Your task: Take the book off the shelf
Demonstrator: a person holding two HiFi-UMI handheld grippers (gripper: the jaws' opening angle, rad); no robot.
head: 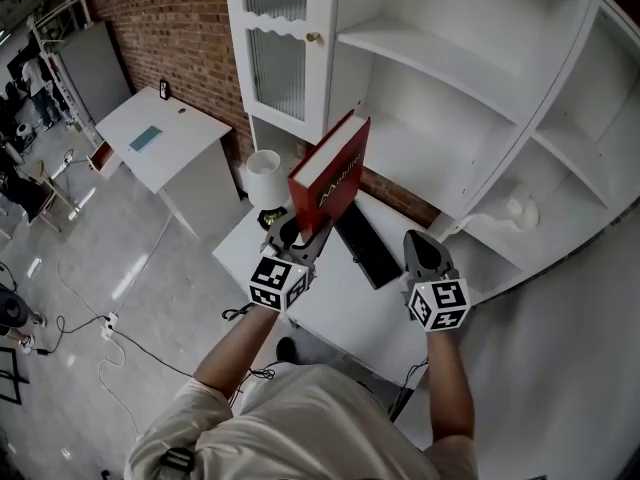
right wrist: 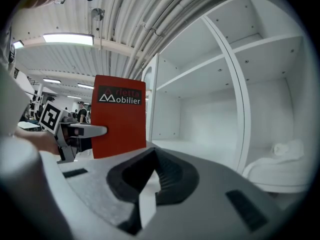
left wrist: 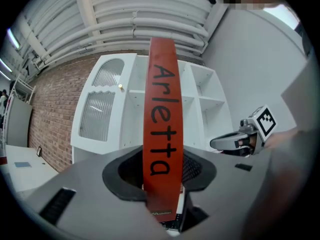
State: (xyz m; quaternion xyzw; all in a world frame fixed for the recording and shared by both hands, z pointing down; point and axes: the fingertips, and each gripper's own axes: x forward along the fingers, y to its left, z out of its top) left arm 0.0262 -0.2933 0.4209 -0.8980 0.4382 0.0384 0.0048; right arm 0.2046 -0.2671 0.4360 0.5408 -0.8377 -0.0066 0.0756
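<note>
A red book with black lettering on its spine stands upright in my left gripper, which is shut on the book's lower end. In the left gripper view the red book's spine rises between the dark pads. The book is held out in front of the white shelf unit, clear of its boards. My right gripper is shut with nothing in it, just to the right of the book. In the right gripper view the red book's cover shows at the left and the right gripper points at the bare shelves.
A white table below carries a black keyboard and a white lamp. Another white table stands at the left by the brick wall. A white object lies on the lowest right shelf. Cables trail over the floor.
</note>
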